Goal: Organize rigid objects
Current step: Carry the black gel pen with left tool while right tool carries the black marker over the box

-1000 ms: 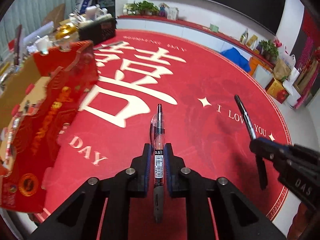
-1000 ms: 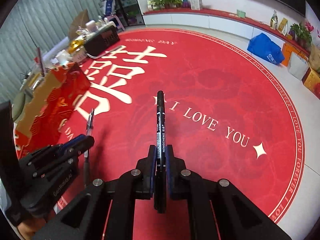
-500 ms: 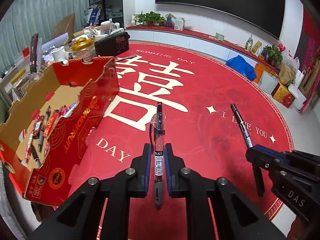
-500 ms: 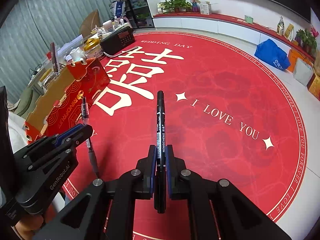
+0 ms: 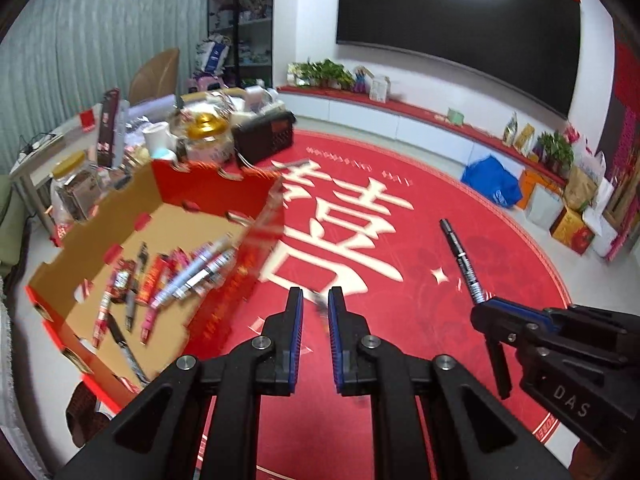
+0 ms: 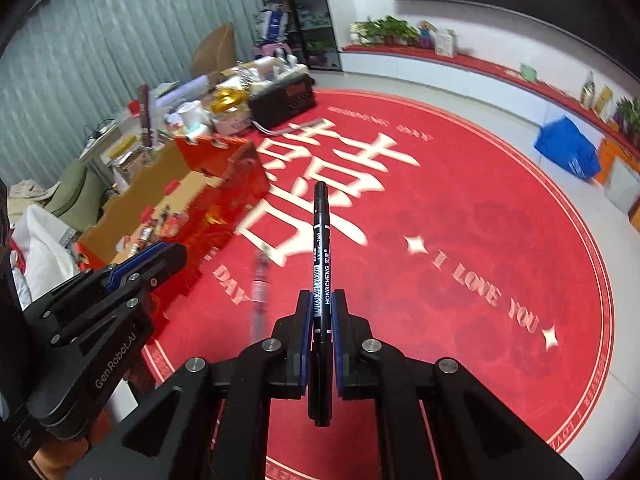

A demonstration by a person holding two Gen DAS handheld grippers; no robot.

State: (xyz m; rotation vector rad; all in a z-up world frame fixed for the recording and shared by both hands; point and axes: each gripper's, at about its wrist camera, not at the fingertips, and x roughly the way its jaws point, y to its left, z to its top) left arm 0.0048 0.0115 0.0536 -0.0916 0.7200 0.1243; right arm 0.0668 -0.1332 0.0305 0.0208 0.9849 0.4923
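Pens are what is being sorted, and the clear pen [image 6: 259,280] is no longer gripped. Half a second ago it was clamped upright in the left claw [image 5: 315,300]; now it is seen only as a blurred streak just past the tips, apparently loose in the air over the red carpet [image 5: 400,320] and short of the box wall. Whether it was tossed or has slipped cannot be told. The left claw's pads are kept narrow, with nothing seated between them. If the box is missed, a pick-up from the carpet is likely needed.

The black marker [image 6: 321,248] is held firmly in the right claw [image 6: 322,300], cap forward, white lettering readable along the barrel, slim and hard. It is carried above the carpet, right of the box.

The cardboard box [image 5: 216,184], red outside and brown inside, has been brought closer into view, and a loose heap of pens [image 5: 172,276] is shown on its floor.
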